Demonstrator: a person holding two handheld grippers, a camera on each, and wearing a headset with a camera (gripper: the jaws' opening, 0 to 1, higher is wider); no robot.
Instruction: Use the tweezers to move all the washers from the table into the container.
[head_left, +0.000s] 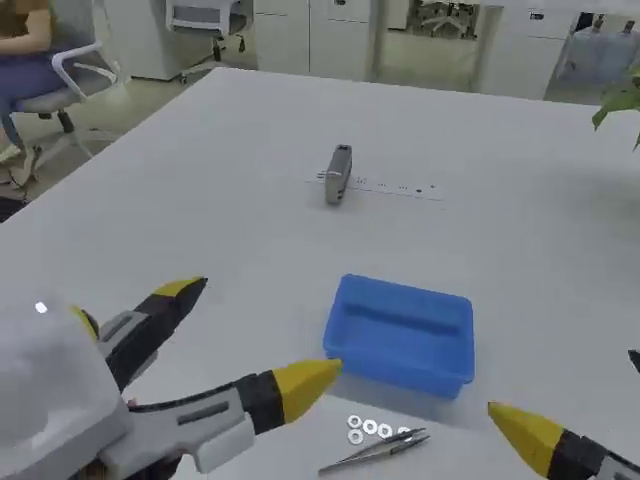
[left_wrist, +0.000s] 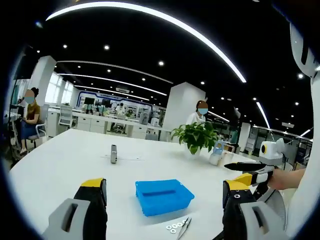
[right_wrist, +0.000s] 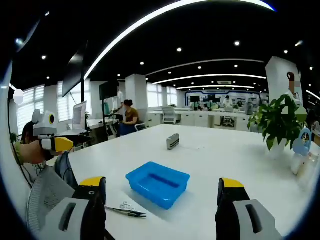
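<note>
Washers (head_left: 370, 428) lie touching the tweezers (head_left: 375, 452), between your left gripper (head_left: 250, 335) and right gripper (right_wrist: 162, 184), both spread wide and empty. Just beyond them, the blue container (head_left: 400, 378) shows a bare floor.

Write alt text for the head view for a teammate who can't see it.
A blue container sits on a white table, with washers and tweezers lying just in front of it. The left gripper, jaws open, shows at lower left; the right gripper enters at lower right. A small grey block lies farther back.
</note>
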